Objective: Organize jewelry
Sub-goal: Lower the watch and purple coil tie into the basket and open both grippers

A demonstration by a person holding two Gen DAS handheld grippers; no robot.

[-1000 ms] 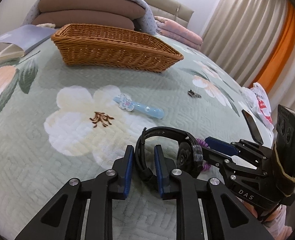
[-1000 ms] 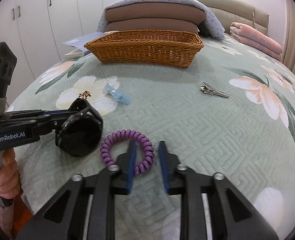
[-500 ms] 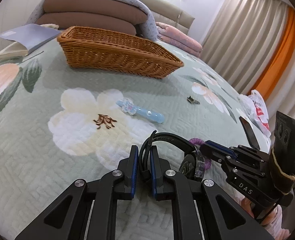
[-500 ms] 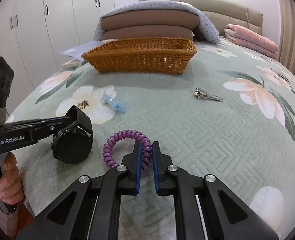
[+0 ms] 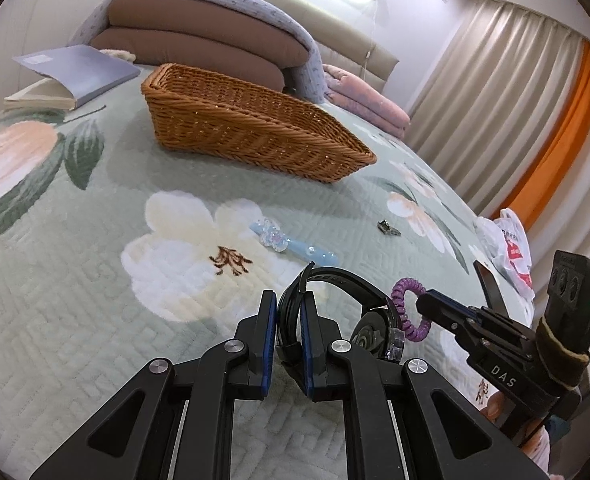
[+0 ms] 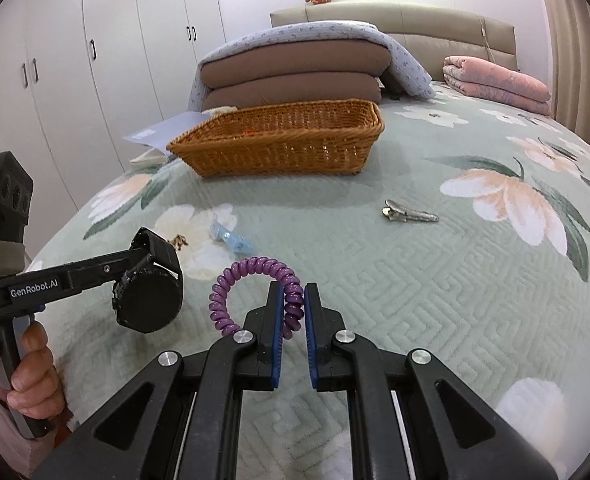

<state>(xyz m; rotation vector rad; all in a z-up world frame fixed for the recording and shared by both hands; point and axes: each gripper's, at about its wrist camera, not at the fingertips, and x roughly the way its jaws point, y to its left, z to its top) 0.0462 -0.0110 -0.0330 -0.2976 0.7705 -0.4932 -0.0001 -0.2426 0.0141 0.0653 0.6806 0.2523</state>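
My left gripper (image 5: 288,312) is shut on the strap of a black watch (image 5: 337,280) and holds it above the green quilt; the watch also shows in the right wrist view (image 6: 149,296). My right gripper (image 6: 294,300) is shut on a purple spiral hair tie (image 6: 255,270), lifted off the bed; the tie also shows in the left wrist view (image 5: 407,312). A wicker basket (image 5: 251,128) (image 6: 283,142) stands farther back. A blue hair clip (image 5: 291,244) (image 6: 231,240) and a silver hair clip (image 6: 409,213) (image 5: 387,228) lie on the quilt.
An open book (image 5: 71,76) lies left of the basket. Stacked brown pillows (image 6: 295,76) under a blue blanket and a folded pink blanket (image 6: 499,88) sit at the headboard. A white plastic bag (image 5: 509,248) lies at the bed's right edge.
Both grippers, open around their items a second ago, have closed and lifted: the watch and the purple hair tie have risen off the quilt. The basket looks closer in both views.
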